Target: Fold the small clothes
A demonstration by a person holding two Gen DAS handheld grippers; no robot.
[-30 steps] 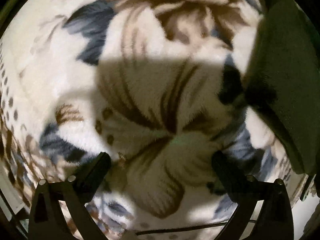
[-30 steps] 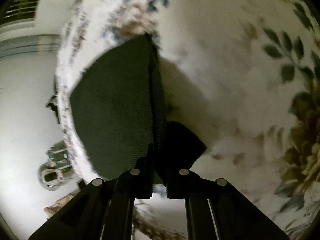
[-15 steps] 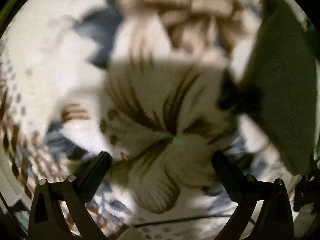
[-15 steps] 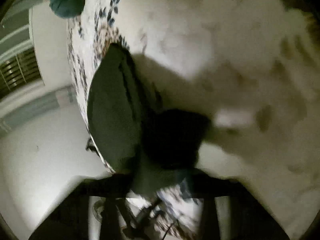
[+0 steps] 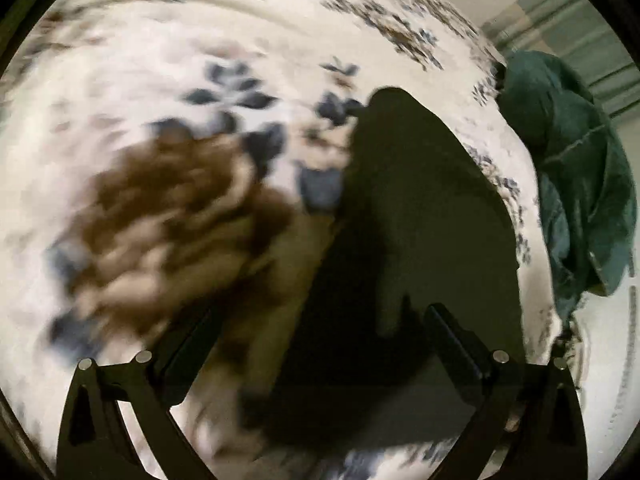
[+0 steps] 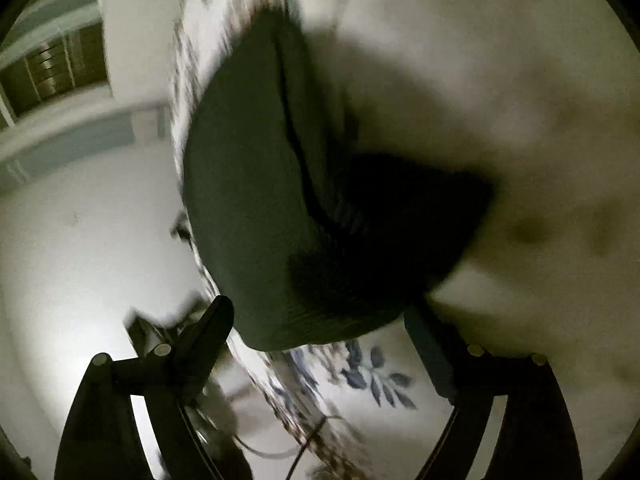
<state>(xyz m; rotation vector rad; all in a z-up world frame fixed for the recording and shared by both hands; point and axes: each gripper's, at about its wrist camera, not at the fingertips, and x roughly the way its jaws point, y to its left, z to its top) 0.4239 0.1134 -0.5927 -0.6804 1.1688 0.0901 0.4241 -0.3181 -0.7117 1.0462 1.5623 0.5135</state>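
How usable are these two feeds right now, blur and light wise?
Left wrist view: heavy motion blur smears the floral blanket; the dark green garment sits in deep shadow, while the teal cloth at right reads sharper. Right wrist view: dim, the garment is blurred at its edges and casts a soft shadow, with a bright patch at lower left.

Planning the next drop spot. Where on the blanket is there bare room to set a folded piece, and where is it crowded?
Free: the floral blanket left of and beyond the dark green garment, out to its far edge. In the right wrist view, plain blanket to the garment's right also looks bare. Crowded: the blanket's right edge, where a teal cloth pile sits just past the garment.
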